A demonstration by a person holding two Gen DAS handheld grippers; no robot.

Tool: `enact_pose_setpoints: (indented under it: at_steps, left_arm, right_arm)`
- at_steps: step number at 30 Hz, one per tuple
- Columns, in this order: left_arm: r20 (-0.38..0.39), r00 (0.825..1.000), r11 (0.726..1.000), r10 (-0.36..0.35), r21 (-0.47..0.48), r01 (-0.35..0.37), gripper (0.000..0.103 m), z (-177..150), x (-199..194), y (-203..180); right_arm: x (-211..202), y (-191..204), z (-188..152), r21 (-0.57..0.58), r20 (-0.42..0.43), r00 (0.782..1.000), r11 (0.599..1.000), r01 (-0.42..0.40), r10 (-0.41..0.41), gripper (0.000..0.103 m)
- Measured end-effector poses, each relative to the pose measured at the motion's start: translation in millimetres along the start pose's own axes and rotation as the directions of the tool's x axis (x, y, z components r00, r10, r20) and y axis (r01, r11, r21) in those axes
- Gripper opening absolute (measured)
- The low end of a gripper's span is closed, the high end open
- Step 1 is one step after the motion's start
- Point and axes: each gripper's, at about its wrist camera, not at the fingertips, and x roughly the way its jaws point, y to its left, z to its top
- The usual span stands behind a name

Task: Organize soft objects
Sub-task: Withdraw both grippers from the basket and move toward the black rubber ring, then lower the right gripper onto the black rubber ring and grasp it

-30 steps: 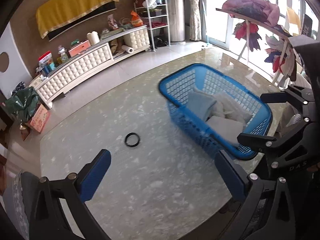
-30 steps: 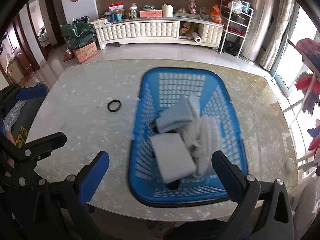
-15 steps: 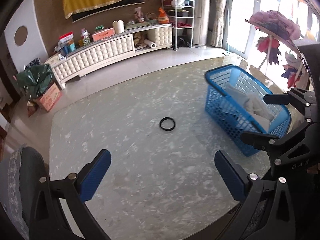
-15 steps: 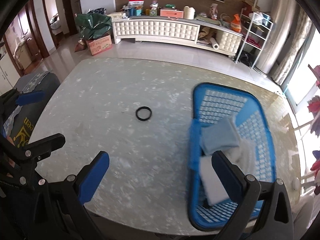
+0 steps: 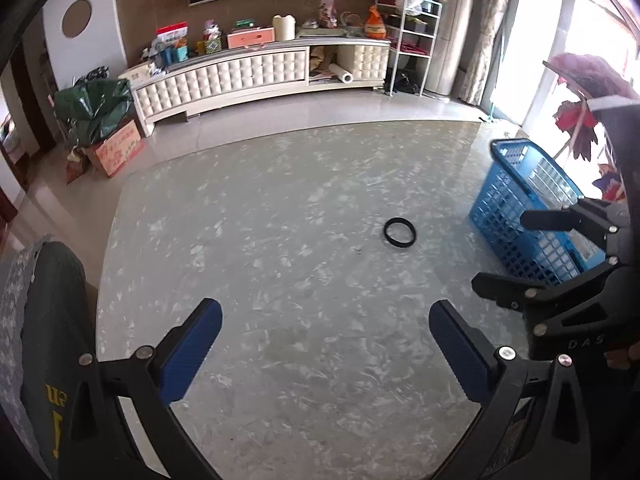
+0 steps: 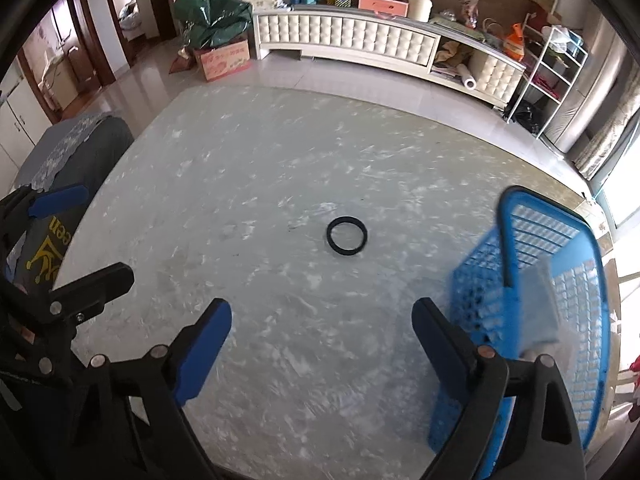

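Two sets of tongs hang over a pale marbled counter point(image 5: 280, 208), and the black ring point(image 5: 399, 232) lying flat near its middle serves as the mark for everything else.

Far to the left of the ring, off the counter's edge, a dark chair back point(image 6: 80, 148) with a grey patterned cloth draped on it stands close against the rim. Nearer than the ring and to its left, the left tongs point(image 5: 326, 344) point down at bare counter, blue pads wide apart with nothing between them.

The right tongs point(image 6: 322, 340) sit on the near side of the ring too, just right of the left pair; their jaws are closing, yet stand well apart, and only bare counter shows between the pads.

To the right of the ring stands the blue basket point(image 6: 568, 240), well apart from it, near the counter's right edge. A pale folded cloth point(image 6: 540, 300) lies inside, blurred, partly hidden behind the right finger of the right tongs.

Beyond the ring, across the tiled floor, a long white cabinet point(image 5: 240, 76) runs along the wall.
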Motion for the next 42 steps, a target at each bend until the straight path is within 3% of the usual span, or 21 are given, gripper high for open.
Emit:
enact_pose_setpoints:
  at_steps: [8, 19, 26, 39, 42]
  left_arm:
    - [0.001, 1.000, 1.000, 0.008, -0.030, -0.008, 0.103, 0.3, 28.8, 20.9]
    - [-0.060, 0.998, 0.997, 0.003, -0.073, -0.007, 0.103, -5.7, 88.3, 40.8]
    - [-0.023, 1.000, 0.997, -0.004, -0.076, 0.002, 0.103, -3.4, 89.7, 41.6]
    - [-0.008, 1.000, 0.989, -0.011, -0.146, 0.010, 0.103, 0.4, 102.9, 54.4]
    - [-0.009, 1.000, 0.991, -0.009, -0.137, 0.008, 0.103, 0.0, 103.0, 54.0]
  right_arm:
    - [27.6, 7.2, 11.2, 0.012, -0.038, 0.999, 1.000, 0.016, -0.016, 0.089]
    - [73.4, -9.7, 18.5, 0.069, -0.094, 0.994, 0.996, 0.057, -0.050, 0.080]
    - [97.0, -16.7, 23.6, 0.102, -0.102, 0.993, 0.993, 0.065, -0.054, 0.067]
    - [122.2, -21.3, 32.3, 0.139, -0.092, 0.995, 0.989, 0.054, -0.041, 0.060]
    - [124.2, -18.7, 36.1, 0.133, -0.080, 0.997, 0.991, 0.032, -0.022, 0.050]
